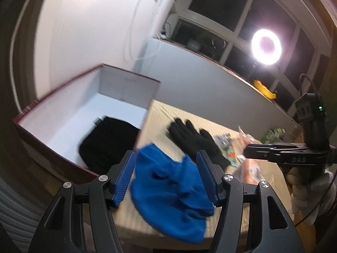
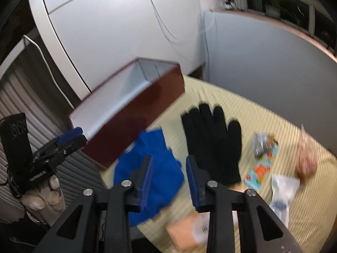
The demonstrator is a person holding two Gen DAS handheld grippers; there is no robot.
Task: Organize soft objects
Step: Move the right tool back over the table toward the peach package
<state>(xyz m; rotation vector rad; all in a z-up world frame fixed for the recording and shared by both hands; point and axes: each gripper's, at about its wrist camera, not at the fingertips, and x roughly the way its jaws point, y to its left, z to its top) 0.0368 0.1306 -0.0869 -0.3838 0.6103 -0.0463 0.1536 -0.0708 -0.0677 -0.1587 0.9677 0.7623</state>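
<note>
A blue knit hat (image 1: 170, 187) lies crumpled on the striped table; it also shows in the right wrist view (image 2: 151, 168). A black glove (image 1: 193, 141) lies flat beside it, and it shows in the right wrist view (image 2: 212, 141) too. A dark red box (image 1: 88, 109) with a white inside holds a black soft item (image 1: 107, 141). My left gripper (image 1: 166, 160) is open, above the hat, empty. My right gripper (image 2: 168, 164) is open and empty, above the gap between hat and glove.
Small packets (image 2: 261, 160), a pinkish wrapped item (image 2: 305, 160) and a white pouch (image 2: 282, 198) lie at the table's right. A tan packet (image 2: 187, 232) lies near the front edge. The box (image 2: 134, 113) stands at the table's left edge. A ring light (image 1: 266, 46) glares.
</note>
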